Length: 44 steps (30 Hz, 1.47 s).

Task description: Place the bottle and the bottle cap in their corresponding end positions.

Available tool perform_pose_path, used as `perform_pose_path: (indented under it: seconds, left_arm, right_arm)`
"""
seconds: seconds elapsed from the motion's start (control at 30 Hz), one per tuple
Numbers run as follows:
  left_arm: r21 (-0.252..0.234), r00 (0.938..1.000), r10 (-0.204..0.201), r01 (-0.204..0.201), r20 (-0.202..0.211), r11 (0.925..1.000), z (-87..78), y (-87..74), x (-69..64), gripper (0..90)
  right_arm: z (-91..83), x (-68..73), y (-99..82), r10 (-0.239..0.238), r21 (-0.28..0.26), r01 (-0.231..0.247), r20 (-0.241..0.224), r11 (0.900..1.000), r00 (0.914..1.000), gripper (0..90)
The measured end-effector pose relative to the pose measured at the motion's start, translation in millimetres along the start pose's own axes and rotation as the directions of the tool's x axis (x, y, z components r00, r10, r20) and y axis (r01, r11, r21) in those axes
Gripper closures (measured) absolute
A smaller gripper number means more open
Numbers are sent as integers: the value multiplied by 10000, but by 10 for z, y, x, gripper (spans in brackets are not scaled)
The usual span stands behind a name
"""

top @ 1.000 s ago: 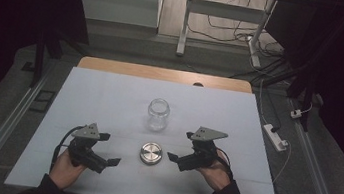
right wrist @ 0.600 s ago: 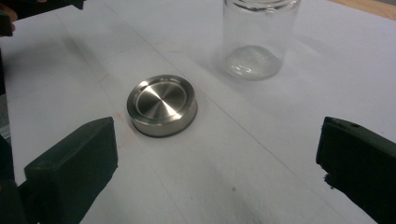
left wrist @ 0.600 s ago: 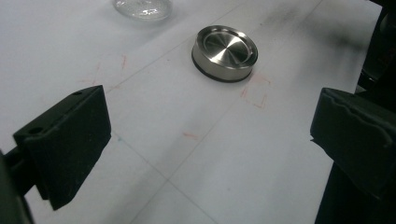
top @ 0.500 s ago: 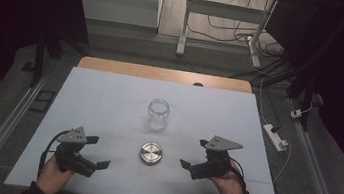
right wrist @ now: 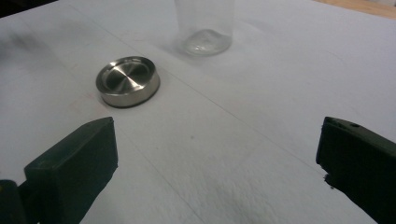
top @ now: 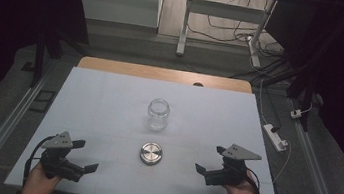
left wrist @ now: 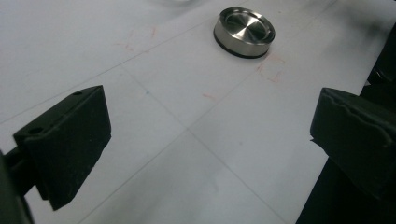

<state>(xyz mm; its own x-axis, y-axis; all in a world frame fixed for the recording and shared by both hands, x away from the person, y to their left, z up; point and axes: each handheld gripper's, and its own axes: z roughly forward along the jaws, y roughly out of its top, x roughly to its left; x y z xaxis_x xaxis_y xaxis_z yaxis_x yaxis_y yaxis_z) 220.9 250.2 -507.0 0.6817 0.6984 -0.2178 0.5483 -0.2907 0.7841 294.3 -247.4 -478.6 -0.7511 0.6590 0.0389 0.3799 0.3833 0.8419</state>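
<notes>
Both tools wide open, empty: left tool [top: 84, 155], right tool [top: 207, 168]. Metal lid [top: 151, 153] rigid, probably slippery; best gripped across rim. Glass jar [top: 158, 114] fragile.

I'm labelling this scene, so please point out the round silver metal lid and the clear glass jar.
Round silver metal lid [top: 151, 153], high view, middle of its top face.
Clear glass jar [top: 157, 115], high view, middle of its body.
</notes>
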Motion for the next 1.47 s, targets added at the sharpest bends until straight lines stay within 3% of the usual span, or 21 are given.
perform_pose_path:
  seconds: [0.27, 0.53, 1.03, 1.2, 1.47]
  left_arm:
    - [8, 9992, -276, 277, -285, 9996, -110, -118, 20, 0]
    - [-128, 9968, -574, 568, -557, 9983, -216, -215, 41, 0]
    - [153, 9901, -944, 965, -1037, 9952, -298, -363, 56, 0]
    - [353, 9869, -1029, 1080, -1240, 9935, -324, -416, 45, 0]
    - [485, 9835, -1143, 1221, -1402, 9913, -346, -438, 32, 0]
  right_arm:
    - [-173, -51, -138, 214, -132, -207, 603, 9997, 9980, 0]
    - [-336, -82, -276, 454, -212, -437, 892, 9988, 9950, 0]
    - [-474, -121, -456, 1275, 455, -1342, 1259, 9899, 9838, 0]
    - [-468, -91, -504, 1143, 1033, -1300, 1458, 9861, 9827, 0]
    - [-476, -57, -514, 990, 1391, -1222, 1625, 9827, 9817, 0]
